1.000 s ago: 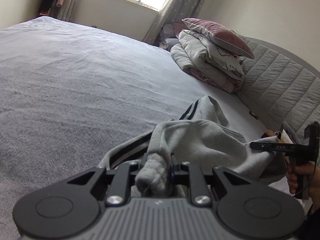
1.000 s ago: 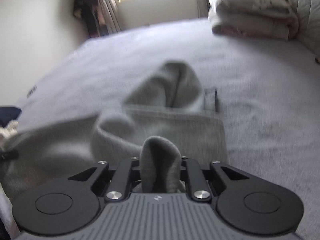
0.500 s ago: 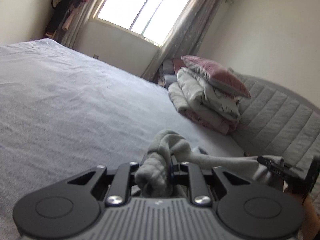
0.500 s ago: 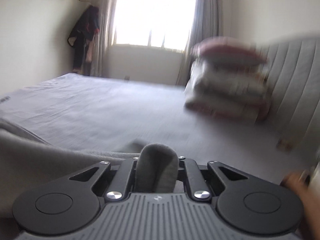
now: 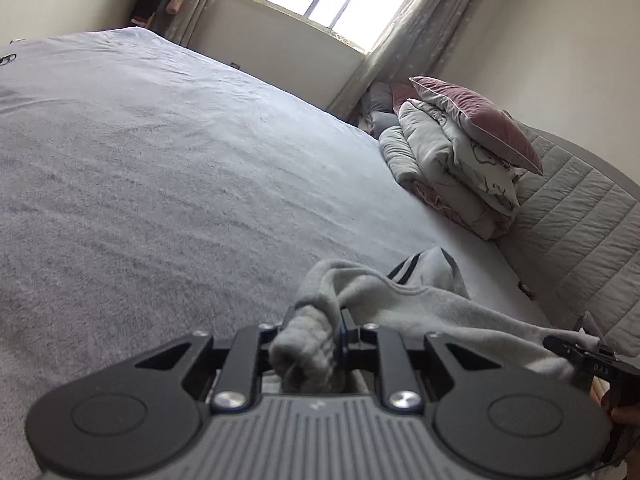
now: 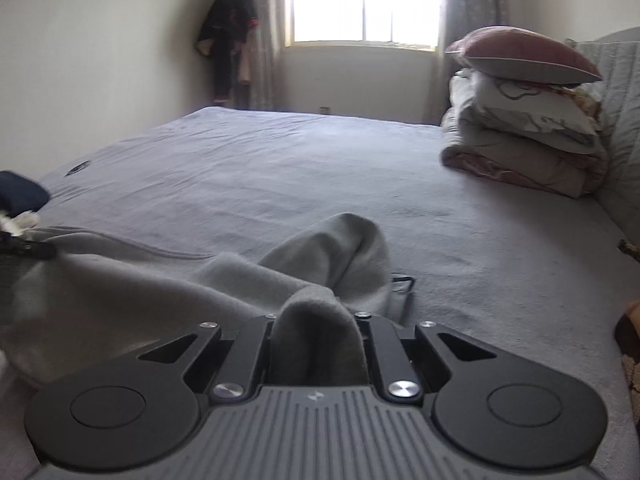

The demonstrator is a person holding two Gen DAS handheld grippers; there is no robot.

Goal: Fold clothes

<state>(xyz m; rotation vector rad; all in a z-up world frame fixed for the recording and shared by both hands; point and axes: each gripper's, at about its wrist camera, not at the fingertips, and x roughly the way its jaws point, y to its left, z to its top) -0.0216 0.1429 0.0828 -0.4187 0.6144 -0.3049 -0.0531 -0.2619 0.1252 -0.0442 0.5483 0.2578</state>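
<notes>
A grey sweat garment (image 5: 432, 304) with dark stripes hangs stretched between both grippers above the bed. My left gripper (image 5: 310, 344) is shut on a bunched grey edge of it. In the left wrist view the right gripper (image 5: 588, 360) shows at the far right, clamped on the other end. My right gripper (image 6: 318, 320) is shut on a fold of the same garment (image 6: 160, 280), whose cloth sags to the left toward the left gripper (image 6: 24, 246). A dark striped hem (image 6: 402, 292) hangs beside the fold.
The grey bed (image 5: 160, 168) spreads wide to the left and ahead. A pile of folded duvets with a pink pillow (image 6: 520, 56) stands at the quilted headboard (image 5: 576, 216). A dark cloth (image 6: 20, 196) lies at the bed's left edge. Clothes hang in the far corner (image 6: 230, 36).
Both grippers have risen a little and rolled, keeping their hold. The garment, first crumpled on the bed, is now pulled out longer between them.
</notes>
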